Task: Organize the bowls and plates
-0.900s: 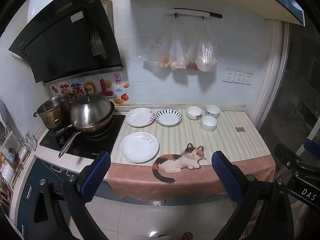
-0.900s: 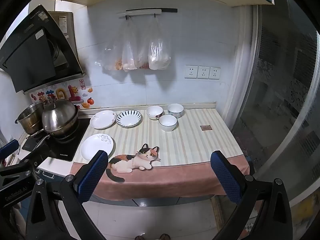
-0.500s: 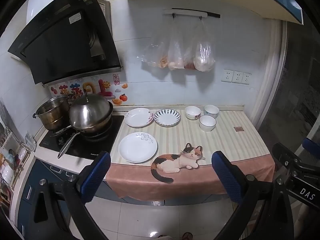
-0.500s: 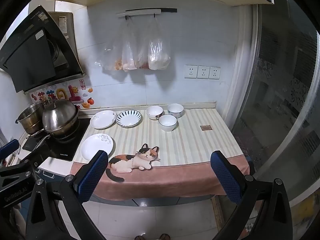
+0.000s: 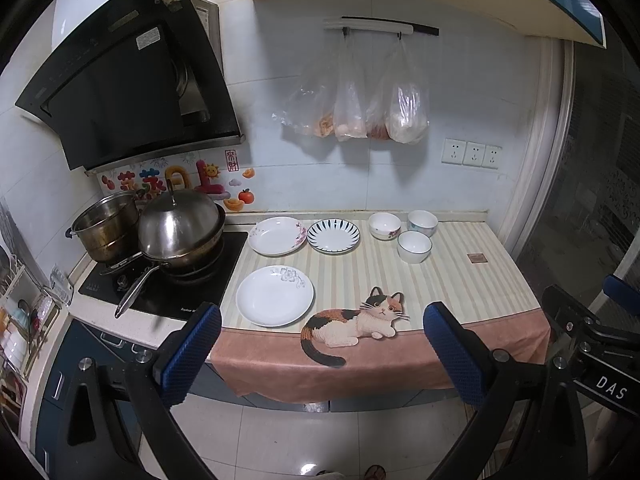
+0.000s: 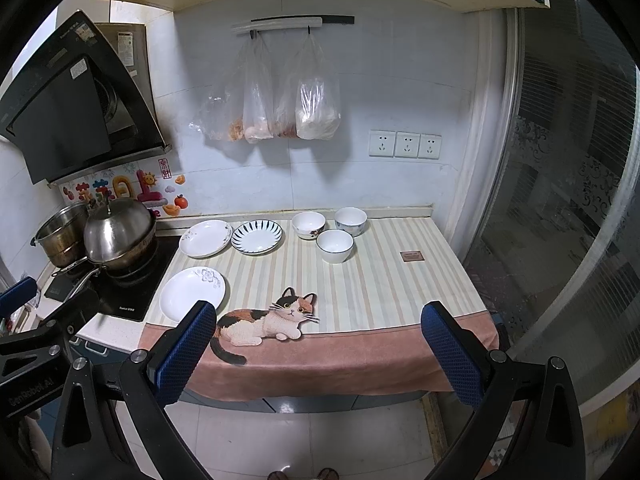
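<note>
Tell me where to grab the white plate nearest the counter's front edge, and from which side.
Grip the white plate by its raised rim at the front edge, one finger above the rim and one below. It lies flat on the striped cloth, so only the rim offers purchase. Coming from the front with the open left gripper looks likeliest; the stove crowds its left.
</note>
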Tool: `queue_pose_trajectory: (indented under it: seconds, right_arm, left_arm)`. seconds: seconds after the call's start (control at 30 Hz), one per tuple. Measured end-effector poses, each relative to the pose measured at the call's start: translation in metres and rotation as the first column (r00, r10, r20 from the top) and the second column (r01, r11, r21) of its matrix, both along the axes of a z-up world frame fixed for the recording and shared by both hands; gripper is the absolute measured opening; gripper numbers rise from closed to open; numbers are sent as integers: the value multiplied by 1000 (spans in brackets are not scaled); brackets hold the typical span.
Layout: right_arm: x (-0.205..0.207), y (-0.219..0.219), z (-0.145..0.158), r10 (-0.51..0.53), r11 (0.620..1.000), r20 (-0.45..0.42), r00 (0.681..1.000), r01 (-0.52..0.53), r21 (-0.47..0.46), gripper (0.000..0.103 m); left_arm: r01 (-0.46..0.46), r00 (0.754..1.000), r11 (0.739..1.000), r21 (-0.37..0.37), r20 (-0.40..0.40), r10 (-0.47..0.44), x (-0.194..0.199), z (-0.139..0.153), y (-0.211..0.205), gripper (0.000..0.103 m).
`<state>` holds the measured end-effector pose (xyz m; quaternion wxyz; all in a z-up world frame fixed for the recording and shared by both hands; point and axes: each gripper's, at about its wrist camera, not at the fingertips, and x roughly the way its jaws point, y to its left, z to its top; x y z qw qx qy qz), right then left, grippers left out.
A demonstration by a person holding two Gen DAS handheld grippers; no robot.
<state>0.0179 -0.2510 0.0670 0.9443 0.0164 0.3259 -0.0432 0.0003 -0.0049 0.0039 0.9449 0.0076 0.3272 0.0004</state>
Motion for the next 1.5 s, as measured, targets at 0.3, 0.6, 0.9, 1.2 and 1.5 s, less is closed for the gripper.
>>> queue_pose_trajectory:
  seconds: [0.3,0.6,0.9,1.2,1.5]
  right_arm:
    - [4,-7,-2,2,1000,0,1000,-2,5,103]
    - [4,-8,-2,2,1000,0,1000,-2,-1,103]
    - [5,-2,-1,6,1000,2,1000,-6,-6,103]
    - [6,0,2,8,1000,3,1000,-8,-12,103]
    - [5,2,8,8,1000,11,1000,-8,-11,103]
  left_arm:
    - [-5,1000,1000,5,5,5,1,6,-8,103]
    - [-3,1000,1000,1,2,3,1,5,-4,103]
    - [-12,1000,1000,-4,10,12,1,2,5,103]
    - [-14,1000,1000,-4,18,14,-1,5,6,103]
    - [-12,999,1000,2,30,12,-2,9,6,103]
